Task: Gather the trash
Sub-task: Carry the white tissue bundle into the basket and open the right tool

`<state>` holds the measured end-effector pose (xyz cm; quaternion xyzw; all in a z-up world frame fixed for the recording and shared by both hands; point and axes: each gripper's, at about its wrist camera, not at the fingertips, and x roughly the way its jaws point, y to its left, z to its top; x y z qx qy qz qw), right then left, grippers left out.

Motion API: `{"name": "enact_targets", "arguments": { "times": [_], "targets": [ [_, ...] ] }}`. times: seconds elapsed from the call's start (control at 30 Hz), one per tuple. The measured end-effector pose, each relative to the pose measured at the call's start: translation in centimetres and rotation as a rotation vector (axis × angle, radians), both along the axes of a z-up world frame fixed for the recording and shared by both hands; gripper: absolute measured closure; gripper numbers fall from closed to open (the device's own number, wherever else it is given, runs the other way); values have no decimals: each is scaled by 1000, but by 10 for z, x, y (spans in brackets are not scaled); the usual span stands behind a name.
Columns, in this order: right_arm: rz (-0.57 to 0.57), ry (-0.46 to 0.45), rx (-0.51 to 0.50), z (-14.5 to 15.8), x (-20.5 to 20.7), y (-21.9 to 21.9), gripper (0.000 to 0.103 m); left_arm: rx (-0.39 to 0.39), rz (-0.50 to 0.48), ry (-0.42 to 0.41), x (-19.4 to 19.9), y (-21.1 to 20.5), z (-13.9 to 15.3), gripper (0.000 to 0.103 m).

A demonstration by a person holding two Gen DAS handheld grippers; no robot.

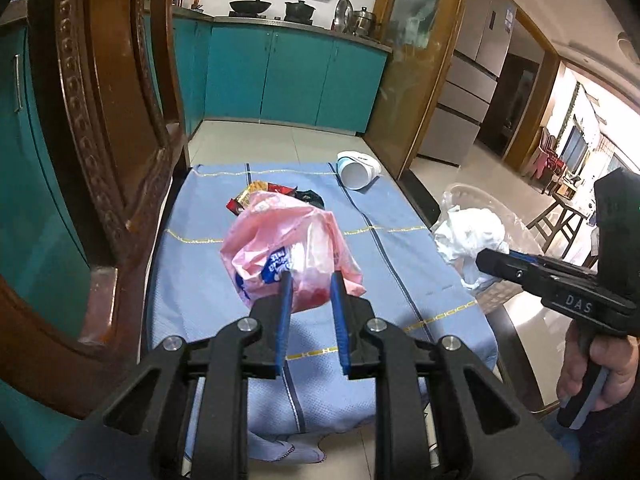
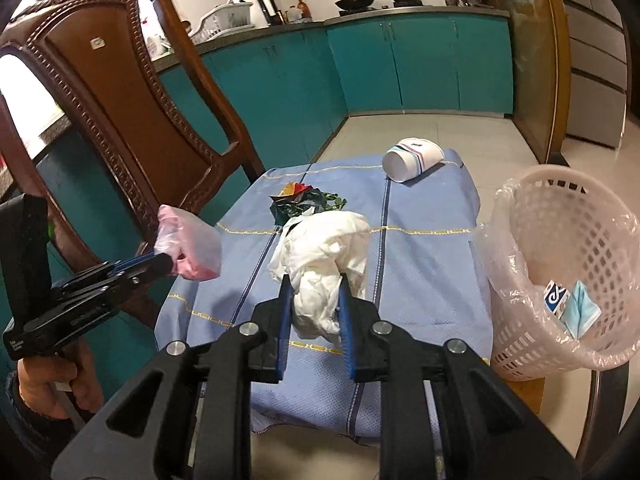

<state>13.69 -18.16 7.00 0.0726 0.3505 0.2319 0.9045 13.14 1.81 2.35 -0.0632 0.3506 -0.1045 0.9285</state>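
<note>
- Right up close, the right gripper [image 2: 314,300] is clamped on a crumpled white tissue wad [image 2: 324,264], blue pads pressing into both flanks, the bundle bulging past the fingertips and clear of the blue tablecloth [image 2: 420,280].
- Key relation: the lined white basket [image 2: 560,264] sits just off this gripper's right side, at the table's edge, its mouth tilted towards it. A short sideways swing looks like what the drop calls for.
- The right hand is clearly the nearer to that basket.
- Left gripper [image 1: 310,280] is closed on a pink plastic bag [image 1: 288,248], puffy and translucent, held off the cloth, further from the basket.
- Ahead of both tools: dark snack wrappers [image 2: 304,200] and a toppled paper cup [image 2: 412,158], not yet collected.
</note>
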Motion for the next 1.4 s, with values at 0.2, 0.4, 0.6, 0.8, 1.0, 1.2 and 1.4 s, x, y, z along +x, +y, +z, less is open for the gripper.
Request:
{"name": "enact_targets", "arguments": {
  "times": [0.2,0.4,0.6,0.8,1.0,1.2,1.4],
  "targets": [
    [5,-5,-9,1,-2,4,81,5,5,11,3,1,-5,82],
    [6,-3,-15,0,-1,6,81,1,14,19,2,5,-3,82],
    [10,6,-31,-3,0,11,81,2,12,23,1,3,-4,82],
    [13,18,-41,-6,2,13,81,2,12,25,1,3,-4,82],
    [16,26,-48,-8,3,15,81,5,15,29,1,2,-5,82],
    [-62,-51,-23,10,1,-8,81,3,17,29,1,3,-5,82],
    [-371,-226,17,40,8,-97,67,-9,23,14,-3,5,-4,82]
  ]
}}
